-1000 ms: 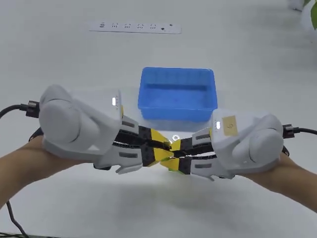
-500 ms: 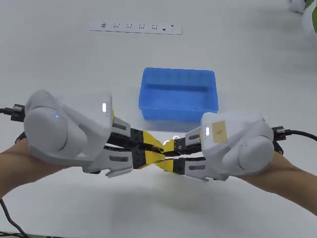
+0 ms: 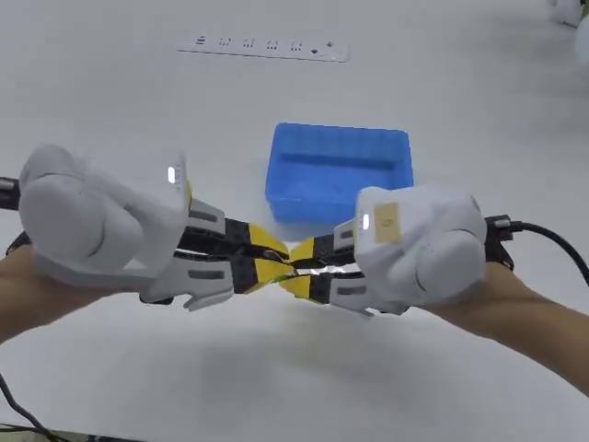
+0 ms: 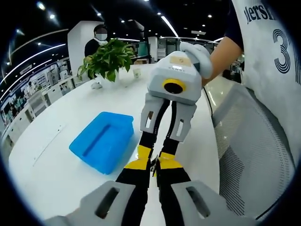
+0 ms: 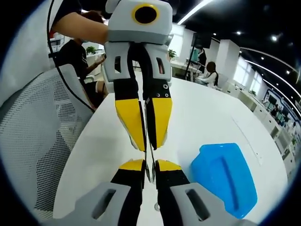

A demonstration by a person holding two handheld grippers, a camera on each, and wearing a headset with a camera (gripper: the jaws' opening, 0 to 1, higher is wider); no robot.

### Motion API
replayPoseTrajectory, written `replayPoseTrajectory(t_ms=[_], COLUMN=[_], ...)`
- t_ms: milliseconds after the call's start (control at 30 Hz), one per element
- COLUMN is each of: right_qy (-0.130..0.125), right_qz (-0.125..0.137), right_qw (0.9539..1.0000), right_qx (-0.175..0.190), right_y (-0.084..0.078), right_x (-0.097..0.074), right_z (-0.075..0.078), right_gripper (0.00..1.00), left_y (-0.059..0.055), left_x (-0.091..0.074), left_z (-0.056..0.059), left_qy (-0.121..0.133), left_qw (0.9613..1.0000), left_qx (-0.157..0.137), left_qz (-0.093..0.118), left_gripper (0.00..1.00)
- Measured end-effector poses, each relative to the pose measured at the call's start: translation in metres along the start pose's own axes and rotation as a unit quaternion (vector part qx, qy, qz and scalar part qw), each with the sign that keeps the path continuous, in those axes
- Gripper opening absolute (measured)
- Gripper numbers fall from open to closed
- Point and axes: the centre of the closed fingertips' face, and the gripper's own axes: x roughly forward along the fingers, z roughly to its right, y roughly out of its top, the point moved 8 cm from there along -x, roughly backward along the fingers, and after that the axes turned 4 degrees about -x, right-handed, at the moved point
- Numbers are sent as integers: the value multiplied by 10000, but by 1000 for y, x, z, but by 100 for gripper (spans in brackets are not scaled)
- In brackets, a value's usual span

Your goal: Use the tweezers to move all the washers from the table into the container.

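My two grippers meet tip to tip above the white table (image 3: 442, 74), just in front of the blue container (image 3: 340, 170). The left gripper (image 3: 271, 262) comes from the left and the right gripper (image 3: 304, 268) from the right. Thin metal tweezers (image 5: 149, 162) run between both pairs of yellow-tipped jaws. In the right gripper view the right gripper (image 5: 150, 168) is shut on them, and the left gripper (image 5: 148, 146) comes down from above, also shut. In the left gripper view the left gripper (image 4: 154, 170) faces the right gripper (image 4: 155, 153). A small washer (image 5: 156, 206) lies on the table below. The container (image 4: 101, 141) looks empty.
A white power strip (image 3: 267, 46) lies at the far side of the table. A grey mesh chair (image 4: 254, 141) stands at the near edge. A potted plant (image 4: 110, 59) sits at the table's far end. People stand in the background.
Both grippers stayed tip to tip and drew back a little towards me and to the left of the container. The washer seen by the jaw tips earlier is now covered.
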Motion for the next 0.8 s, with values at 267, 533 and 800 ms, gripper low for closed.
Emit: replayPoseTrajectory(t_ms=[267,533,800], right_qy=[-6,42,48], right_qz=[-40,-44,-72], right_qw=[9999,9997,9996], right_qx=[120,245,273], right_y=[-3,-4,-5], right_x=[4,9,9], right_z=[2,2,1], right_gripper=[12,12,12], left_y=[-5,-7,-9], left_x=[0,-1,0], left_z=[-3,-5,-6], left_qy=[35,72,58], left_qw=[10000,9999,10000], left_qx=[1,-20,-29], left_qz=[-81,-86,-74], left_gripper=[9,8,8])
